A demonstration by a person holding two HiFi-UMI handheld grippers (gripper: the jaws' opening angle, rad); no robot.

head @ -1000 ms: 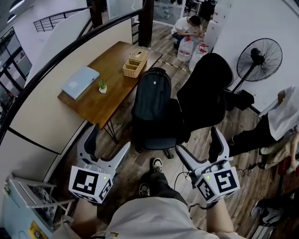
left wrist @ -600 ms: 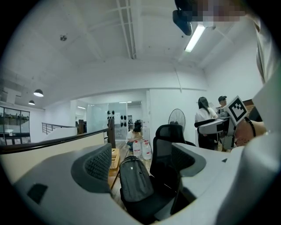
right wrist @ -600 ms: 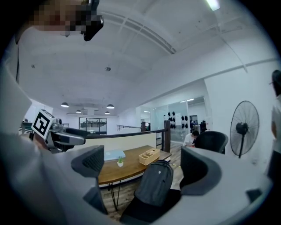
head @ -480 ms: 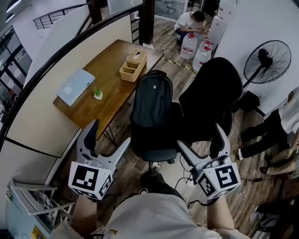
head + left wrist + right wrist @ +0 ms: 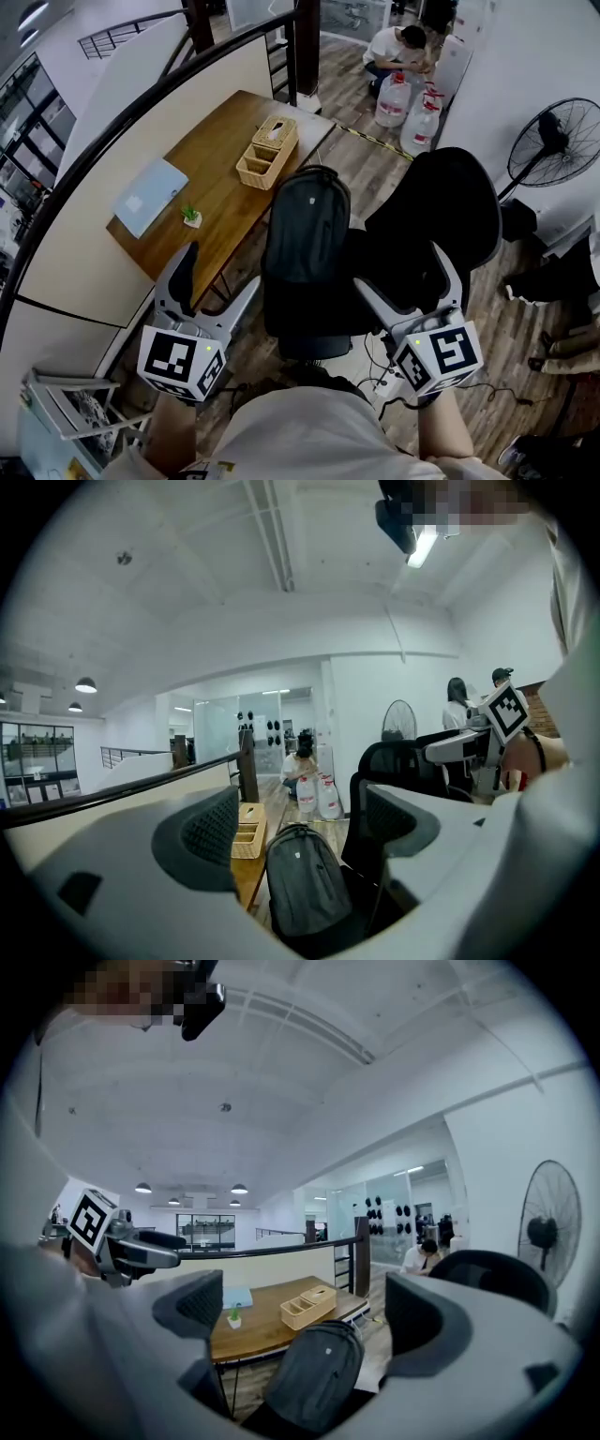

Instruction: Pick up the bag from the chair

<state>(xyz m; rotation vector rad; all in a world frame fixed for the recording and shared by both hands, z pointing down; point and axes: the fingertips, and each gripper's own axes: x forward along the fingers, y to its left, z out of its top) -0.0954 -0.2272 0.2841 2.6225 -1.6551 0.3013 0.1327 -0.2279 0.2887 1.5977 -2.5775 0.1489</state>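
Your left tool (image 5: 220, 274) and right tool (image 5: 401, 274) sit low and near you. Each has its jaws wide apart and holds nothing. The bag (image 5: 305, 225), dark grey, stands upright on the seat of the black chair (image 5: 450, 206), toward the seat's left side. It is just beyond the tools, framed between them, and in both gripper views it shows in the gap between the jaws. Neither tool touches it. Just left of the chair is a wooden table (image 5: 220, 187). It carries a basket (image 5: 267, 155) at its far end, a small plant (image 5: 192, 217) and a laptop (image 5: 150, 195) toward the left. Far off, a person (image 5: 398, 45) crouches by water bottles (image 5: 412, 108). A fan (image 5: 565, 141) stands at the right.
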